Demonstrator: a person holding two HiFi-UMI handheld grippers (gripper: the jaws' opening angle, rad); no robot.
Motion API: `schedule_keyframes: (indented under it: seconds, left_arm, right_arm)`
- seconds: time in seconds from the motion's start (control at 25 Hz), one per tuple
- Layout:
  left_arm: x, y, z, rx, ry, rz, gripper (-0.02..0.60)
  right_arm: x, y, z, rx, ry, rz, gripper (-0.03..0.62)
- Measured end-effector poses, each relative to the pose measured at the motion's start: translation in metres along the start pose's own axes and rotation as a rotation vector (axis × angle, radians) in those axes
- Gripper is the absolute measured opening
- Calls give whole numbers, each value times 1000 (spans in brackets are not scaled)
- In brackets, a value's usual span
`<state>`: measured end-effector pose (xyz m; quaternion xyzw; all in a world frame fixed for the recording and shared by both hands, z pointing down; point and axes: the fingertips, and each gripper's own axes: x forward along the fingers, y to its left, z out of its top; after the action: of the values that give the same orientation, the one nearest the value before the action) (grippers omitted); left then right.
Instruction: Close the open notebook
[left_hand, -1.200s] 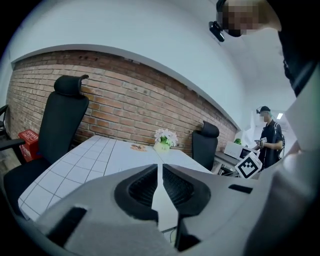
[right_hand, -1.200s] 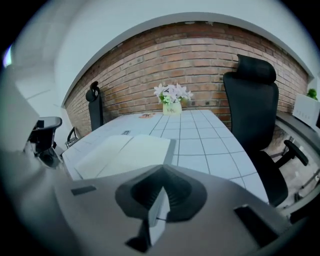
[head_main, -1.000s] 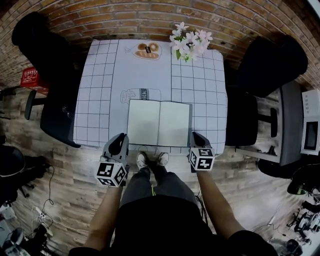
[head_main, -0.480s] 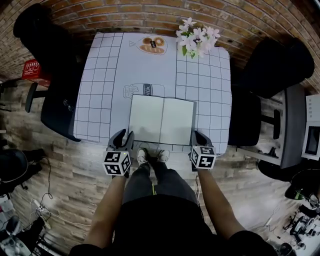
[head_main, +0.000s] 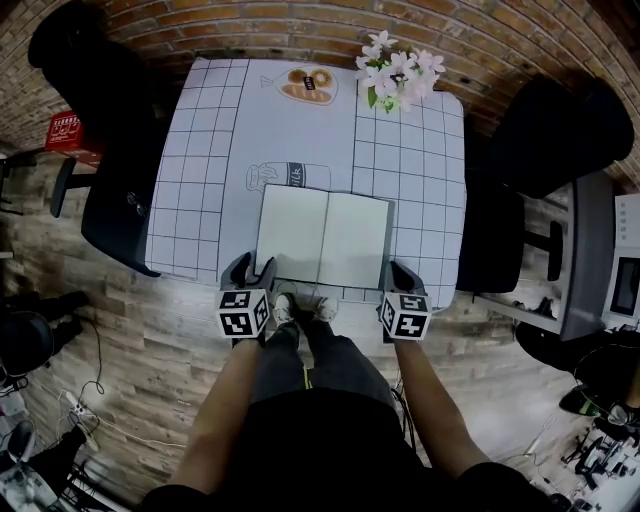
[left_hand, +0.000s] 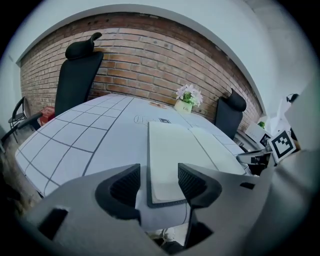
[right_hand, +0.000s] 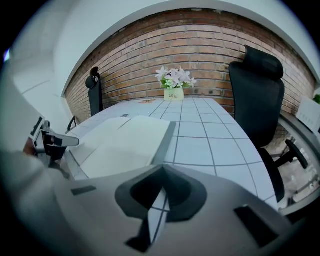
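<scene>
A: Left gripper (head_main: 250, 268)?
B: My jaws just opened, nothing gripped. Notebook (head_main: 322, 240) lies open at the table (head_main: 290, 130) near edge, corner just ahead. Right gripper (head_main: 400, 276) jaws together, empty.
A: Risk?
B: Probably pinching loose pages, not the cover; they'd crease.

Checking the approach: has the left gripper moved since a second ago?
Yes. The left gripper has moved toward the near-left corner of the notebook. Its jaws have just been opening, and that corner shows between them, untouched.
</scene>
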<state>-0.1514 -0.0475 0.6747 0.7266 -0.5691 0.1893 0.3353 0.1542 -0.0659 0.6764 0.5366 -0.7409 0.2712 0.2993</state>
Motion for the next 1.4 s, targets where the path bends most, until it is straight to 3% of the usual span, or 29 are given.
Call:
schedule_keyframes:
  seconds: [0.2,0.48,0.56,0.68,0.8,0.96,1.4]
  left_arm:
    - [2,-3,-2,50,26,35,229]
    - [3,-10,-4,17,39,40,229]
    - [3,-8,-4,-23,30,48,222]
    - [0,3,-1,-146,6,70,149]
    - [-1,4,-1,-163,15,64,133]
    - [-3,8,-1,-259,-11,49,96]
    - [-9,6,3,-389,-71,-47,68]
  right_arm:
    - [0,0,1,-9,-4,1,14]
    - [0,0,1,-9,-11,0,14]
    - [0,1,0,-9,-10,5,12]
    - [0,2,1,-8,-11,11,14]
    - [0,2,1,-11,-10,11,12]
    - [0,1,1,-12,-10,14,12]
    - [0,1,1,-10,-11,13,12]
